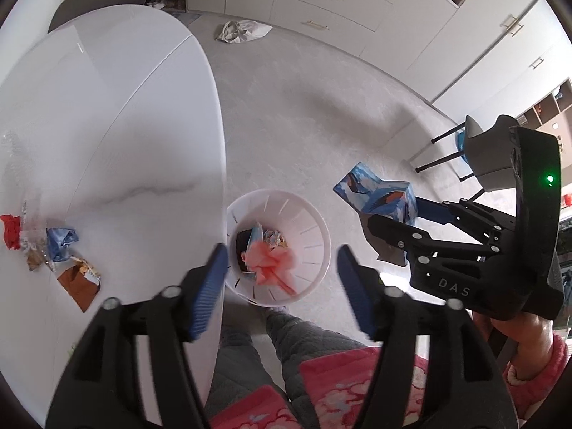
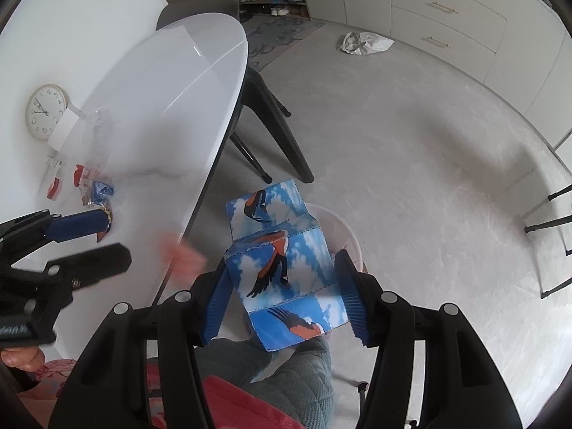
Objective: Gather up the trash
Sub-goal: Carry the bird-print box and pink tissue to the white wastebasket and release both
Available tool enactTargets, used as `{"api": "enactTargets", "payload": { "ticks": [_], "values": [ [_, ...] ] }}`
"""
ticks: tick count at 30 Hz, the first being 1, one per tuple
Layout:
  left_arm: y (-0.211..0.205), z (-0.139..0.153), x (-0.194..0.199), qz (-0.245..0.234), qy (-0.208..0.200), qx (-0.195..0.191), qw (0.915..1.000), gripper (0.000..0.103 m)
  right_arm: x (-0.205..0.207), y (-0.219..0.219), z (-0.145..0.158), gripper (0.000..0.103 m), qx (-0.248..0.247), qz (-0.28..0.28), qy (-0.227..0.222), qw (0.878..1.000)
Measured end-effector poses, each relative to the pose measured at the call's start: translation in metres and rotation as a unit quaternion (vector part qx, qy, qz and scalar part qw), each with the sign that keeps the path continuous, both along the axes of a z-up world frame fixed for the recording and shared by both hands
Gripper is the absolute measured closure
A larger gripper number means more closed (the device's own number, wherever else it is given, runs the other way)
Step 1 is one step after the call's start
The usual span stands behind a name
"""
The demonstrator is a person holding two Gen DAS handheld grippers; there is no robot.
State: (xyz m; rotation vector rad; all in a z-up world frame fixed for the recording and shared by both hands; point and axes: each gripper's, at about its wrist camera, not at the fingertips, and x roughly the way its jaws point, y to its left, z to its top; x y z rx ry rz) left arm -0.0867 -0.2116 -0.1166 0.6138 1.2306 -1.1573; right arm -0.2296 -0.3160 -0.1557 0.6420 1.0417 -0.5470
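A white slotted bin (image 1: 314, 228) stands on the floor by the table edge, holding wrappers and a blurred pink ribbon bow (image 1: 268, 262) dropping in. My left gripper (image 1: 282, 279) is open and empty right above the bin. My right gripper (image 2: 282, 293) is shut on a blue cloud-print box with orange birds (image 2: 282, 268), held above the bin (image 2: 343, 228); the box also shows in the left wrist view (image 1: 379, 193). More trash lies on the white table (image 1: 107, 125): a red scrap (image 1: 10, 232), a blue wrapper (image 1: 60, 241), a brown packet (image 1: 78, 282).
A white cloth bag (image 1: 243, 30) lies on the floor by the cream cabinets (image 1: 321, 0). A grey chair (image 1: 482, 157) stands right of the bin. Black table legs (image 2: 282, 136) stand under the table. A clock (image 2: 46, 111) rests at the table's far side. My legs (image 1: 286, 336) are below.
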Motion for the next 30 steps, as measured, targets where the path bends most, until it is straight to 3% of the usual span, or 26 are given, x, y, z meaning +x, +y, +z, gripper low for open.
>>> {"api": "enactTargets", "payload": {
  "ticks": [4,9,15,17,19,21,30],
  "values": [
    [0.0,0.005,-0.003,-0.002,-0.006,-0.006,1.0,0.022,-0.001,-0.001,-0.002,0.046,0.005,0.001,0.002,1.0],
    [0.003,0.01,-0.003,0.004,-0.009,-0.01,0.9999,0.013,0.003,0.0,-0.002,0.046,0.008,0.005,0.003,1.0],
    [0.009,0.019,0.003,0.024,-0.017,-0.011,0.9995,0.012,0.008,0.002,-0.005,0.045,0.012,0.015,0.008,1.0],
    [0.013,0.018,0.009,0.036,-0.017,-0.005,0.9992,0.012,0.01,0.004,-0.007,0.04,0.018,0.016,0.01,1.0],
    [0.018,0.019,0.016,0.05,-0.015,-0.004,0.9986,0.012,0.013,0.005,-0.008,0.019,0.02,0.016,0.016,1.0],
    [0.024,0.021,0.023,0.065,-0.014,-0.005,0.9978,0.012,0.016,0.007,-0.008,0.008,0.016,0.015,0.024,0.999],
    [0.046,0.027,0.045,0.109,-0.026,-0.008,0.9936,0.008,0.04,0.011,-0.007,0.003,0.009,0.028,0.036,0.999]
  ]
}}
